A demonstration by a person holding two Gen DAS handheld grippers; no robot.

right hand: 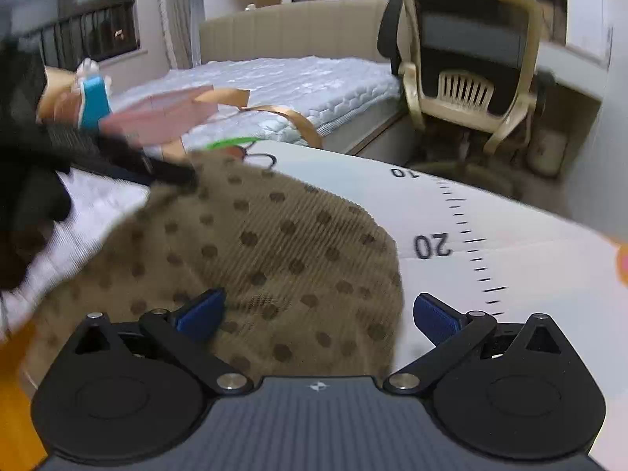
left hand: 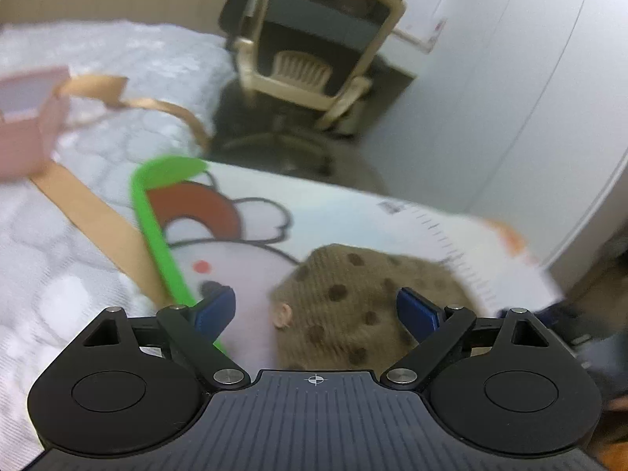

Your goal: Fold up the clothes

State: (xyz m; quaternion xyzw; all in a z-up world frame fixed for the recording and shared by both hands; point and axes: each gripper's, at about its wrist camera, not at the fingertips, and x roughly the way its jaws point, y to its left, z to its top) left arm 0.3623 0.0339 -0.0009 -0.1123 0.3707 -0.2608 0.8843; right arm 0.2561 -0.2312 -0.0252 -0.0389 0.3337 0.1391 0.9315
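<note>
A brown knit garment with darker polka dots [right hand: 274,243] lies in a rumpled heap on a white mat printed with a cartoon and a ruler scale [right hand: 510,235]. My right gripper [right hand: 318,316] is open just above the garment's near edge, its left blue pad over the cloth and its right pad over bare mat. My left gripper [left hand: 318,310] is open too, and the garment [left hand: 353,306] lies between and beyond its blue pads. Neither gripper holds cloth. A dark blurred shape [right hand: 117,157] reaches the garment's far left corner in the right wrist view.
The mat [left hand: 353,219] rests on a quilted white bed [left hand: 117,51]. A green strip [left hand: 157,227], tan cardboard strips [left hand: 98,216] and a pink box [left hand: 27,117] lie to the left. A beige office chair [right hand: 471,59] stands beyond the bed's edge by a white wall.
</note>
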